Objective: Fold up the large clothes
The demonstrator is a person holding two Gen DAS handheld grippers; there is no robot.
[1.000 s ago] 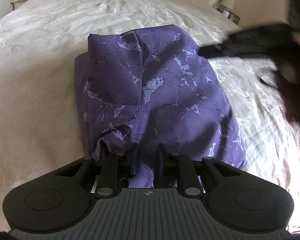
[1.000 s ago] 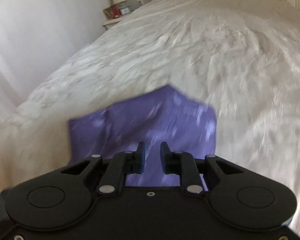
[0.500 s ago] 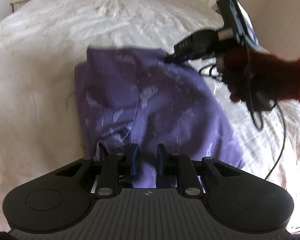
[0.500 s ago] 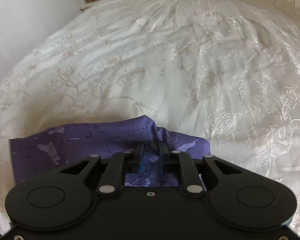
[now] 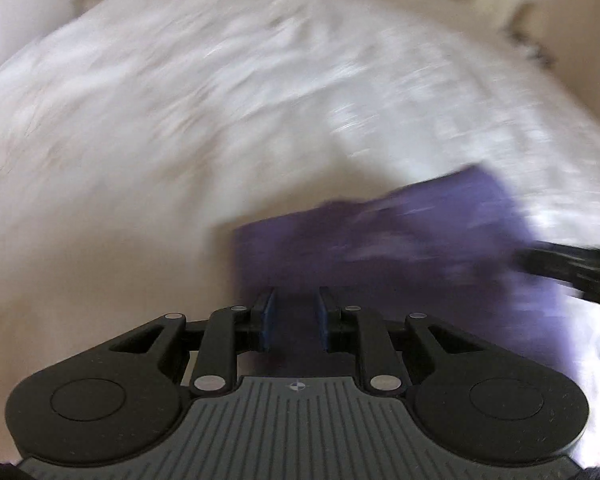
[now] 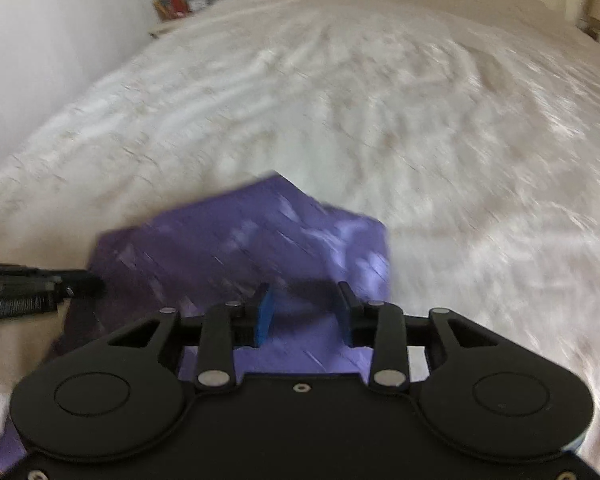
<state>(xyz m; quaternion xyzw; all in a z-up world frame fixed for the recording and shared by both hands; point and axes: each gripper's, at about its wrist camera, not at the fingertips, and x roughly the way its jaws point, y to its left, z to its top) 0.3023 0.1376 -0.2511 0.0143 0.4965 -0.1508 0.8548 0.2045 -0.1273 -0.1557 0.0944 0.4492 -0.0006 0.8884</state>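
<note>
Both grippers over the purple garment (image 6: 260,248) now, pictures smeared with motion. Nearest, the right gripper (image 6: 305,316): jaws opening, a clear gap, cloth lying below and between the blue pads, not pinched. The left gripper (image 5: 296,318): jaws narrow but easing open, fabric under the gap; gripped or not, I cannot tell. Just past the jaws the garment sits as a compact folded packet on the white bedspread (image 6: 420,120). Looks mostly folded; perhaps 1 tidy-up left.
</note>
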